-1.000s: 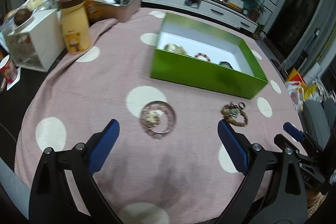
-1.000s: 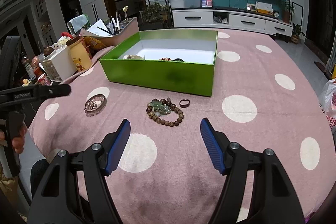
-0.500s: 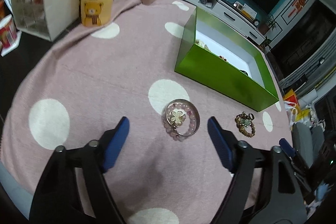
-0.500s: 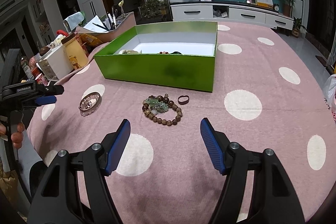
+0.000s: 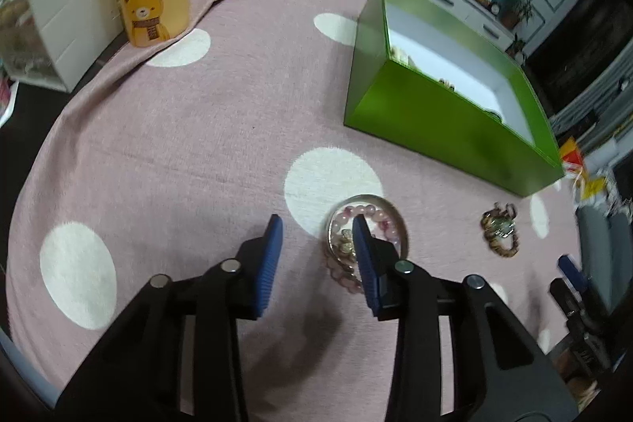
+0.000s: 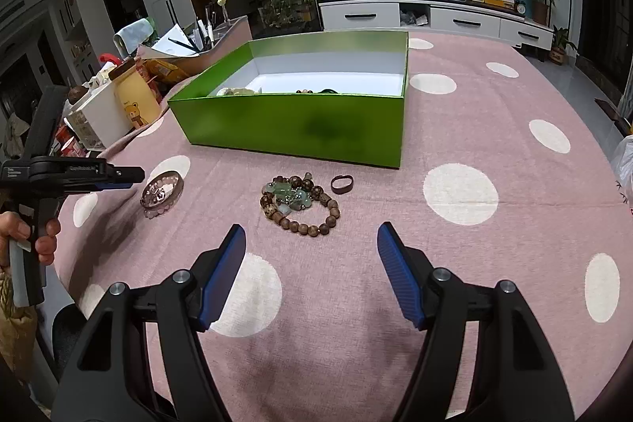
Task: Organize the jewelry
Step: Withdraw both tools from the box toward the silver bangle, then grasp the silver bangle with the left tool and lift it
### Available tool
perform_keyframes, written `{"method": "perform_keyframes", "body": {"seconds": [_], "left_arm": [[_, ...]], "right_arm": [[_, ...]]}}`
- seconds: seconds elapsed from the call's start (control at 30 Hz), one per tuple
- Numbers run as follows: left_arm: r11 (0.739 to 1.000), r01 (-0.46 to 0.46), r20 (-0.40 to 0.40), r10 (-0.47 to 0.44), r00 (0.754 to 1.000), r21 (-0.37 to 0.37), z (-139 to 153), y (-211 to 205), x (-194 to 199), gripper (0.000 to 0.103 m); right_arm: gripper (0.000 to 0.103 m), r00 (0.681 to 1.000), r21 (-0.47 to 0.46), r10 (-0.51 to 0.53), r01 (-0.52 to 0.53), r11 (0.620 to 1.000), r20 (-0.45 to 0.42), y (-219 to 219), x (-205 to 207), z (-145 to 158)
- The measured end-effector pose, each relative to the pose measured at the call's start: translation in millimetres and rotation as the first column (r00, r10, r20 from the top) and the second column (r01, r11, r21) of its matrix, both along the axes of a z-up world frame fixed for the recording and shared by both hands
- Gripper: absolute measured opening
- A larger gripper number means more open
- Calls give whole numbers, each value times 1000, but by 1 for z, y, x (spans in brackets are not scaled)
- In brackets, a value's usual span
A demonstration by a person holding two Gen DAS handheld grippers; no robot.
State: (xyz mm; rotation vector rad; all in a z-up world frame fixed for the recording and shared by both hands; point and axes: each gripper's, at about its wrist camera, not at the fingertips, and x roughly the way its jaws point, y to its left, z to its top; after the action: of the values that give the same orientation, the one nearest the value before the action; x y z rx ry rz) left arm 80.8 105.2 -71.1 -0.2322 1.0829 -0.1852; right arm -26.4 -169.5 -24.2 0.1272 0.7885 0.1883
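Left tool [image 5: 316,228] has just been closing, now narrow; its right pad hides part of the pink bead bracelet [image 5: 368,214] and silver bangle near the desk's [image 6: 455,244] left edge; contact unclear. Right tool [image 6: 310,238] hovers wide and empty before the wooden bead bracelet [image 6: 300,204]. Green box [image 6: 292,129] contents mostly hidden by its wall.

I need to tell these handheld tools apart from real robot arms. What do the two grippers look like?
Both match: the left gripper and right gripper have black plastic frames with silver rivets and blue ribbed pads. Seen from the right wrist, the left one has a black pistol handle with small white lettering.
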Motion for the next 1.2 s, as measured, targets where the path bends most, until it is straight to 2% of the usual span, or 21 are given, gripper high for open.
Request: {"method": "perform_keyframes", "body": {"seconds": [0.2, 0.3, 0.43, 0.47, 0.53, 0.77, 1.2], "left_arm": [[995, 43, -10, -42, 999, 93, -8, -10, 6, 24], [991, 70, -10, -69, 998, 111, -9, -14, 7, 22], [984, 108, -4, -109, 994, 141, -11, -24, 9, 13], [986, 108, 0, -109, 994, 129, -11, -24, 9, 9], [990, 94, 14, -97, 995, 109, -10, -21, 10, 7], [997, 65, 97, -68, 993, 29, 12, -12, 4, 6], [994, 108, 223, -101, 970, -19, 60, -22, -8, 5]], "right_arm": [[69, 1000, -7, 1, -1, 1000, -8, -1, 3, -3], [69, 1000, -9, 2, -2, 1000, -12, -1, 6, -4], [69, 1000, 0, 5, -5, 1000, -30, -2, 10, -9], [69, 999, 2, 10, -10, 1000, -35, -2, 11, -10], [69, 999, 6, 21, -21, 1000, -39, 0, 12, -11], [61, 997, 50, 69, -67, 996, -36, 5, 19, -11], [52, 998, 102, 45, -39, 994, -54, -5, 33, -16]]}}
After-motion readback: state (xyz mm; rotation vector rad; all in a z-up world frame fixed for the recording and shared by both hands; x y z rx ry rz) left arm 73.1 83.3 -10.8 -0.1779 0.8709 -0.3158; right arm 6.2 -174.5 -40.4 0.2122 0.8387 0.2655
